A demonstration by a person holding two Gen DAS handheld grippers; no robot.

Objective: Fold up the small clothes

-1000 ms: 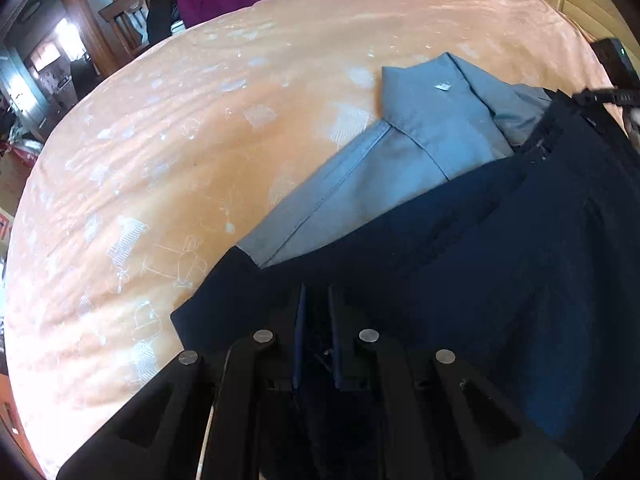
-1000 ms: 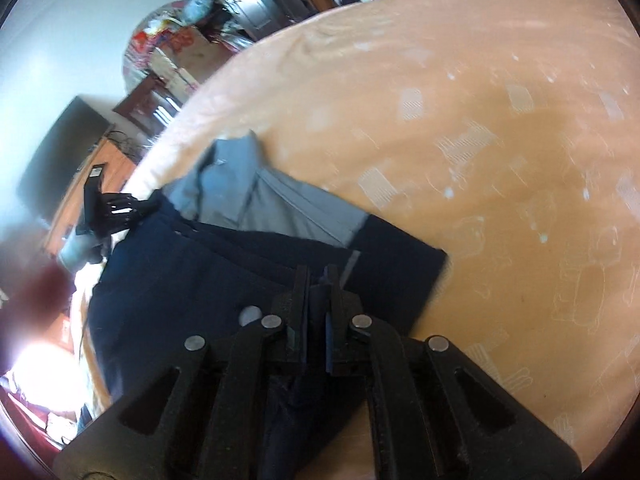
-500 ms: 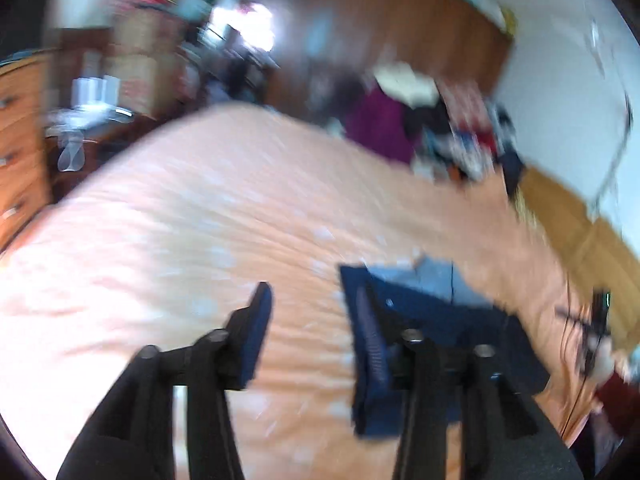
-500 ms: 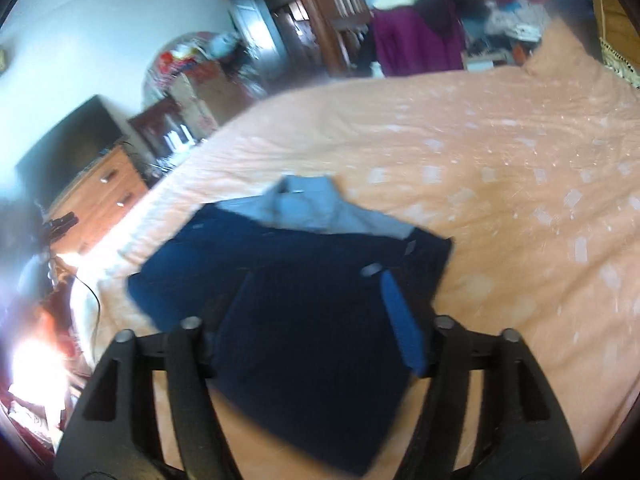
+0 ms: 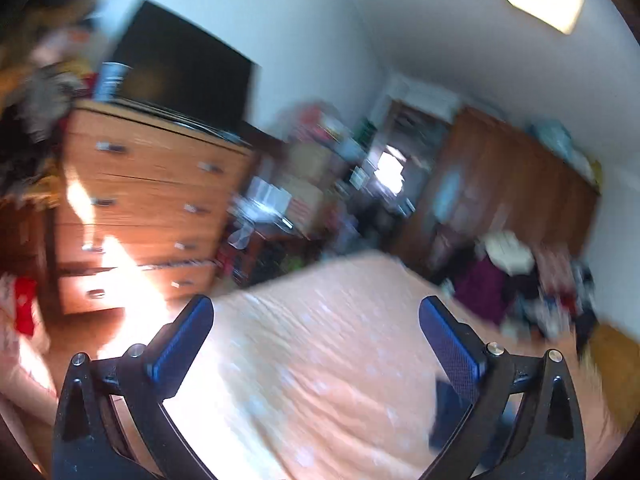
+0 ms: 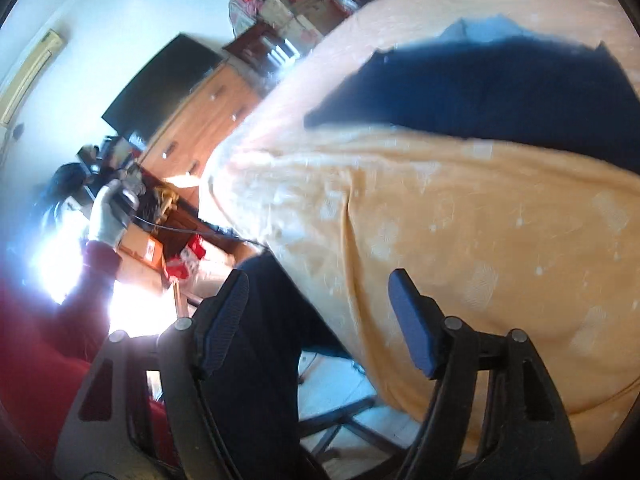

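The navy garment [image 6: 480, 92] lies flat on the orange bedspread [image 6: 460, 220], toward the far side of the bed as the right wrist camera sees it, with a pale grey-blue piece [image 6: 484, 28] showing at its far edge. Its near hem runs across the spread well short of the bed's near edge; its right end is cut off by the picture's rim.

The right gripper [image 6: 320, 304] hangs off the near corner of the bed, well apart from the garment, its blue-padded fingers spread wide with nothing between them. The view is rolled, so the bed slopes across the picture. A dark trouser leg [image 6: 256, 360] lies behind the left finger.

The left gripper [image 5: 316, 332] is raised and aimed across the bed toward the room, fingers likewise wide and empty. Only a dark blue scrap of cloth [image 5: 448, 412] shows behind its right finger; blur hides whether it is the garment. In the right wrist view a gloved hand [image 6: 106, 216] with a red sleeve grips this tool left of the bed.

Bare bedspread lies all around the garment. Beyond the bed's left edge stand a wooden dresser [image 5: 140, 208] and a dark screen [image 5: 180, 68]. Both pictures are motion-blurred, the left one heavily.
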